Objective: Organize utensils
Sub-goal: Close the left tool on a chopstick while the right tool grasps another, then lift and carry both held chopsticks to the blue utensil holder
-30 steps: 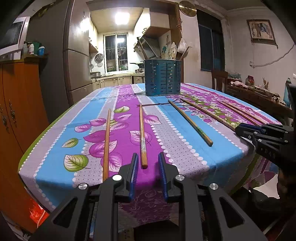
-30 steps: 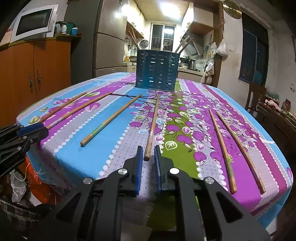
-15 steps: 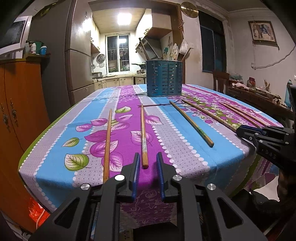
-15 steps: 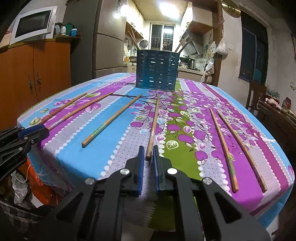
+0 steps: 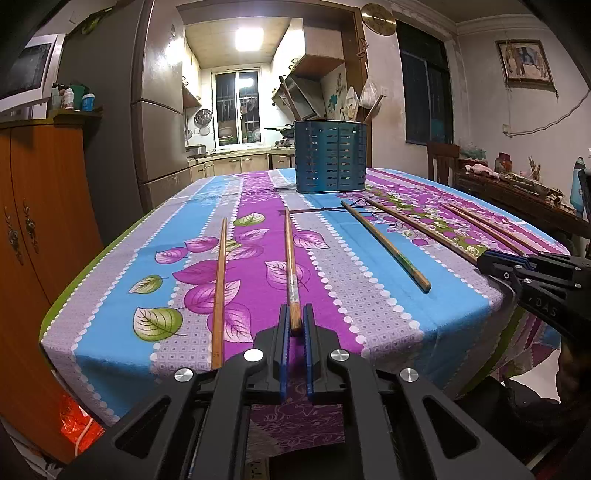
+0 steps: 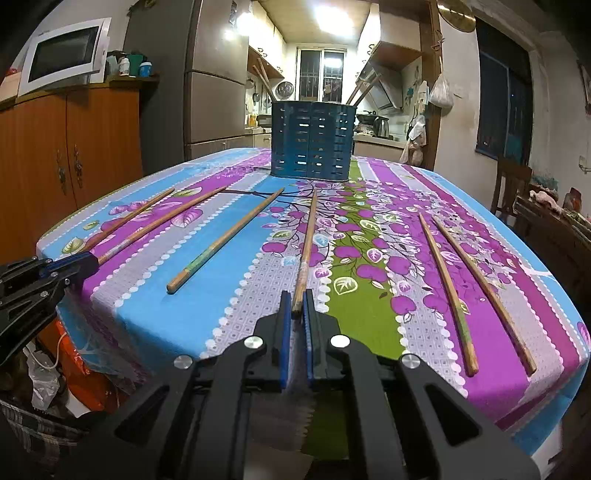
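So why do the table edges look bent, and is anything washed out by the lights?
Left wrist view: the fisheye lens bows the table; the ceiling light is blown out. Right wrist view: same curving; the ceiling light glares, corners go dark, yet the blue holder stays sharp.

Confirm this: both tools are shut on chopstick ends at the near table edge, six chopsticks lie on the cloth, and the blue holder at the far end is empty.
Wrong on one count: the holder is not empty. The right wrist view shows chopsticks standing in it, poking above its rim. The rest holds: the left tool and right tool each grip a chopstick end, and six lie on the cloth.
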A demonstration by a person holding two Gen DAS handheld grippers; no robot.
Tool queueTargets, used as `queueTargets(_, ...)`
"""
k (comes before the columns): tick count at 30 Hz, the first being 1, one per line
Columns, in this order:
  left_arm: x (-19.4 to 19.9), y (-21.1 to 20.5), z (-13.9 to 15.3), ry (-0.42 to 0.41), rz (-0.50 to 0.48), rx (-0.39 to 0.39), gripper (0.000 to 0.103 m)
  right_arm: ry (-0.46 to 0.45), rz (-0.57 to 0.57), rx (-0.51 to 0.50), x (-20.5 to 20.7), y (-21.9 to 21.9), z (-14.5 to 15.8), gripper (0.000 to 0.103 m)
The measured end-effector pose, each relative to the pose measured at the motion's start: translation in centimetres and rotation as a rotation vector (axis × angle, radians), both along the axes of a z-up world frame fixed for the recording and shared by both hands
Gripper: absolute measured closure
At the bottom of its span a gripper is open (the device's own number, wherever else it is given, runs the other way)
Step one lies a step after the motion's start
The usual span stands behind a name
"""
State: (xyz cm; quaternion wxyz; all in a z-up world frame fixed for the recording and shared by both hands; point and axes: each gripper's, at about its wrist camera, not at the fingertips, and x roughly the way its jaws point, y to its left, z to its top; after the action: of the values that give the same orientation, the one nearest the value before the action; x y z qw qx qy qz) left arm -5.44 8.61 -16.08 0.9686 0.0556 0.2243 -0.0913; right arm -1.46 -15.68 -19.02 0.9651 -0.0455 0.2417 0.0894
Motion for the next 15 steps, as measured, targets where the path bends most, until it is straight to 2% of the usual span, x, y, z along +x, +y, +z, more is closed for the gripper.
queueTargets(9,-0.4,-0.4,1.1,-0.027,-0.008,0.002,0.095,-0.053,0.0,0.008,-1.0,-0.5,1.2,0.098)
queueTargets(15,-1.4,-0.3,2.9,-0.067,0.003,-0.006,0.095,-0.132,0.004,0.006,-2.2,-0.8,3.1,0.099)
